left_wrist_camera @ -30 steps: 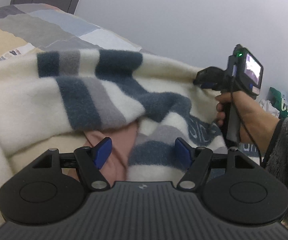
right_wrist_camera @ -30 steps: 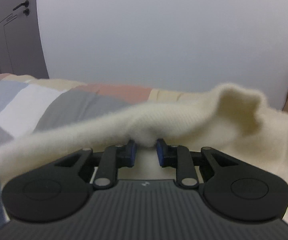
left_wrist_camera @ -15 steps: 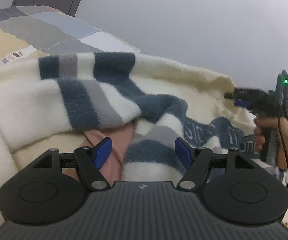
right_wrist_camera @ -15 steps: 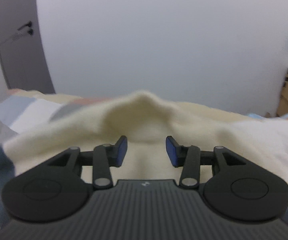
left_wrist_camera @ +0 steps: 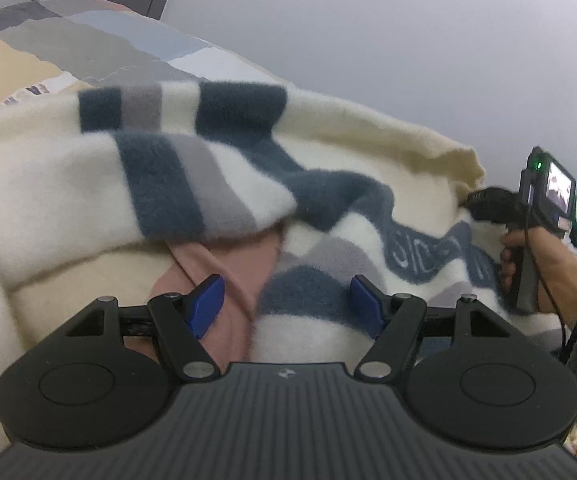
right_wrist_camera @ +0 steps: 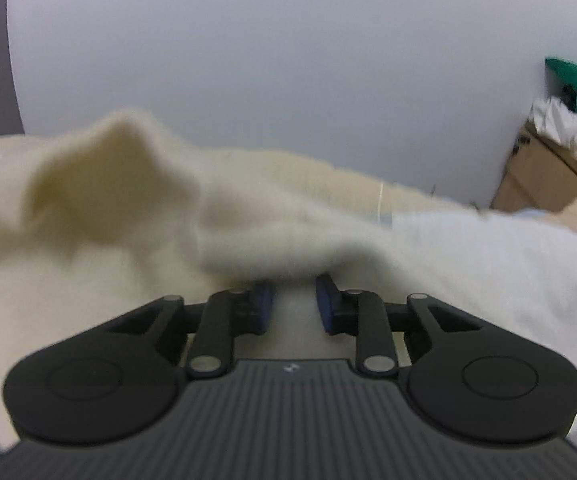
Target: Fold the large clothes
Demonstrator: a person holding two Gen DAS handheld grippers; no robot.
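Striped sweater (left_wrist_camera: pixel 216 168) sprawled on bed, cream edge bunched at far right near wall. Left gripper (left_wrist_camera: pixel 286 306) wide, nothing between pads, hovering over pink cloth (left_wrist_camera: pixel 224 272). Right gripper (right_wrist_camera: pixel 292 304) narrow, cream fuzz draped over tips; can't tell if actually pinched. Left view only: patchwork bedspread (left_wrist_camera: pixel 100 48), right hand on handle. Right view only: cardboard box (right_wrist_camera: pixel 544 176) by wall.
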